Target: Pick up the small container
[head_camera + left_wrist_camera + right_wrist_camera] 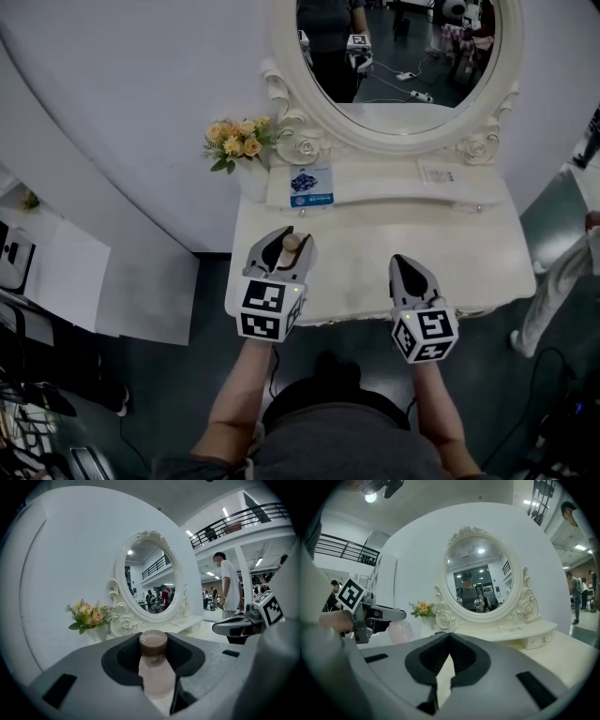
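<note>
The small container (153, 667), a pale pink bottle with a brown cap, stands upright between the jaws of the left gripper (287, 246). The jaws are clamped on its neck and upper body. The cap projects above the jaw recess. The rounded body hangs below the jaws, as the right gripper view shows. Gripping just under the cap likely keeps the bottle from slipping downward, since the body widens below the pads.

Whether the base is clear of the dressing table (487, 253) cannot be told from any view. The pick-up is judged to be at the grasp-secured stage, with the lift either in hand or next.

The right gripper (450, 637) is level with the left one and well apart from it, to the right of the left jaws. Its jaws are together at the tips with nothing between them. It appears to be parked clear of the bottle so as not to obstruct the lift.

Beyond both sets of jaws, against the wall, stand an oval mirror (283, 75) in a carved white frame and a small bunch of flowers (239, 139) ahead of the left jaws. A blue card (311, 186) lies just beside the flowers.
</note>
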Demonstrator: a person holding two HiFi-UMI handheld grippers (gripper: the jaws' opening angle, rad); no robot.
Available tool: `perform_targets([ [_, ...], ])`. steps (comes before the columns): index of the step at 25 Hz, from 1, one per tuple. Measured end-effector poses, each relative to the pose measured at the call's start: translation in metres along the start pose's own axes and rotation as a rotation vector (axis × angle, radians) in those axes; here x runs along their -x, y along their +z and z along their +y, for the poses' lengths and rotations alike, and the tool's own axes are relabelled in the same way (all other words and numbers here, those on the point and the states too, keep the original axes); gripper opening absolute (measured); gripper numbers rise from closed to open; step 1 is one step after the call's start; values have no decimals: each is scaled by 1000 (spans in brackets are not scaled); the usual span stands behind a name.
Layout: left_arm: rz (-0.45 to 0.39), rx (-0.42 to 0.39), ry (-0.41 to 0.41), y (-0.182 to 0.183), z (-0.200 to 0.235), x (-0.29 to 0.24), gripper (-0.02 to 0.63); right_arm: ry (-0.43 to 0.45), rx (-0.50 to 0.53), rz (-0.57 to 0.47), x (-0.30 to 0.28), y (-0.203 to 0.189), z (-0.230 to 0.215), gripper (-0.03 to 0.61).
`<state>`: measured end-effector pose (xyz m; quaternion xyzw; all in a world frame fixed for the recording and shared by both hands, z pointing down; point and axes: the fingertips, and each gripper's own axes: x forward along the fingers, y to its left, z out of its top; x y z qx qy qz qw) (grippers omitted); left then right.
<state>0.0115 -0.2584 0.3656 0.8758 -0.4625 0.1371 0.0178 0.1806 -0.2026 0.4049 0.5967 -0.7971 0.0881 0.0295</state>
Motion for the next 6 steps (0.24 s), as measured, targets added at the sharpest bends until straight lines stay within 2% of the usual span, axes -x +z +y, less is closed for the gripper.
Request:
perform_targets([
  [6, 9, 2, 1, -2, -6, 6, 133, 9, 5, 0, 7, 0, 2, 3],
])
